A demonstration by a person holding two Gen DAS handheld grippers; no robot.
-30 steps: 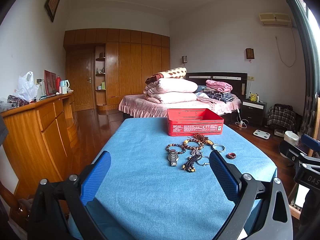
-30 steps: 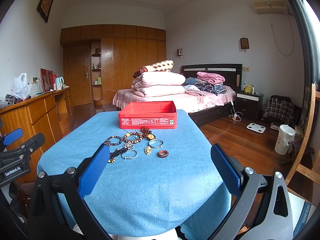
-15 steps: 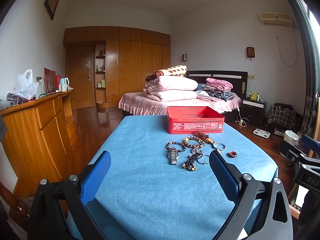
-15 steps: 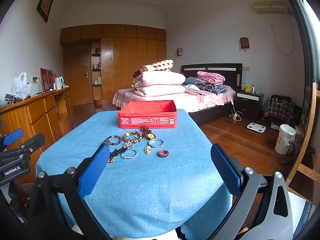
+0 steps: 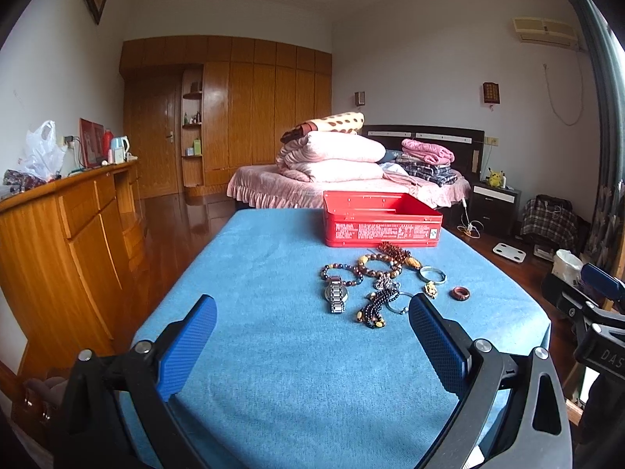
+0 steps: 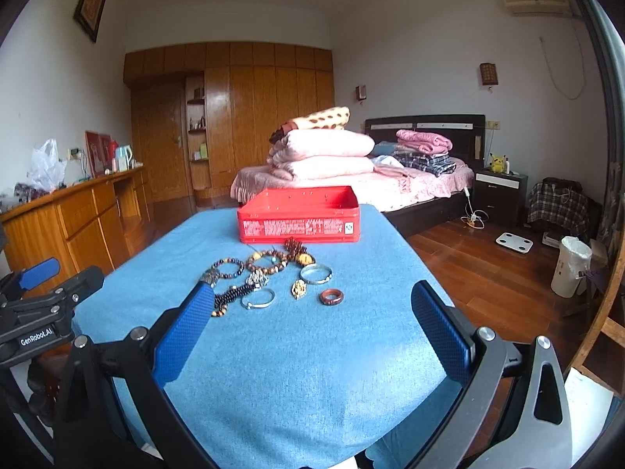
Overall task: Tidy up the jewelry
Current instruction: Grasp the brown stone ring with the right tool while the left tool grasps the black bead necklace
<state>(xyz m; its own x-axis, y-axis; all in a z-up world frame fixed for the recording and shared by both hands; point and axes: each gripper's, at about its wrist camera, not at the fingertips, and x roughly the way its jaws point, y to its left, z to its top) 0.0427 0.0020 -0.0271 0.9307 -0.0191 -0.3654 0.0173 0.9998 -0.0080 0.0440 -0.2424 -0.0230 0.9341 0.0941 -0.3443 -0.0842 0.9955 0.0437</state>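
Note:
An open red tin box (image 5: 381,221) stands at the far end of a blue-covered table (image 5: 273,344); it also shows in the right wrist view (image 6: 299,221). In front of it lies a cluster of jewelry: a metal watch (image 5: 336,294), bead bracelets (image 5: 377,267), a silver bangle (image 6: 315,273), a brown ring (image 6: 331,296), a thin silver ring (image 6: 258,299) and a gold pendant (image 6: 299,288). My left gripper (image 5: 312,320) is open and empty, short of the cluster. My right gripper (image 6: 308,305) is open and empty, close before the jewelry.
A wooden dresser (image 5: 66,234) runs along the left wall. A bed with folded bedding (image 5: 343,160) stands behind the table. A nightstand (image 6: 500,195), a white bin (image 6: 570,265) and a wooden chair frame (image 6: 601,312) stand to the right.
Both grippers have moved forward toward the jewelry cluster; the jewelry and box look larger and nearer. Both stay open. Nothing on the table has moved.

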